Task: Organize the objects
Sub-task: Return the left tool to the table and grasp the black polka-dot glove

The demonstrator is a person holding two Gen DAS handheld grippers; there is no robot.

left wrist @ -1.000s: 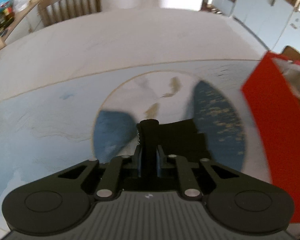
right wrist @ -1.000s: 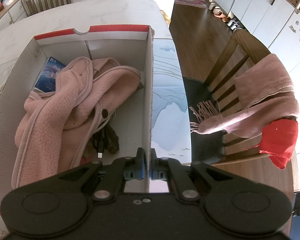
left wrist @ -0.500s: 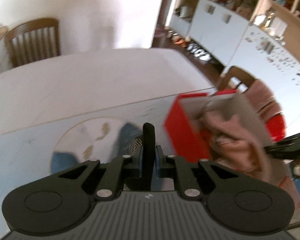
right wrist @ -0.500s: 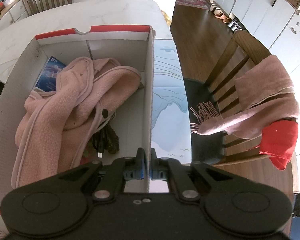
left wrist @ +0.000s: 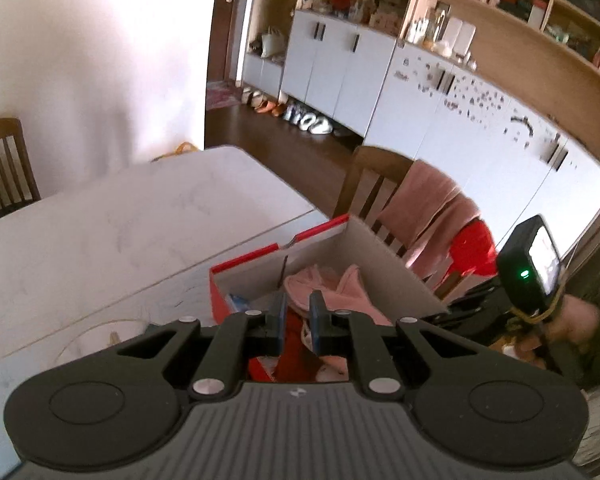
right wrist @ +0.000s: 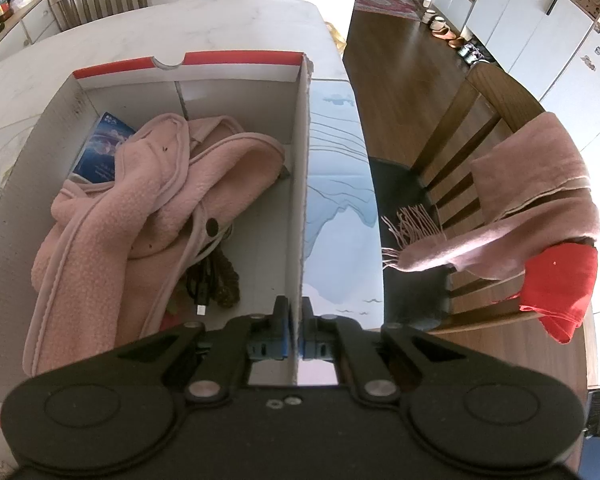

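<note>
A red-and-white cardboard box (right wrist: 236, 58) stands on the table. It holds a pink fleece garment (right wrist: 140, 208), a blue packet (right wrist: 104, 148) and a black cable (right wrist: 202, 284). My right gripper (right wrist: 296, 316) is shut on the box's right wall, whose white edge runs between its blue pads. My left gripper (left wrist: 298, 316) hovers over the near left side of the box (left wrist: 244, 262), pointing down at the fleece (left wrist: 340, 284). Its pads stand a narrow gap apart. Only fleece and red show through that gap. The right gripper's camera unit (left wrist: 530, 270) shows beyond the box.
A blue printed mat (right wrist: 336, 184) lies under the box on the white table (right wrist: 220, 20). A wooden chair to the right carries a pink scarf (right wrist: 540, 192) and a red cloth (right wrist: 560, 288). Another chair (left wrist: 4, 168) stands at the far side, with white cabinets (left wrist: 340, 64) behind.
The left gripper rose and swung right from above the mat to over the box. The black thing that stood between its pads no longer shows. The right gripper stayed put.
</note>
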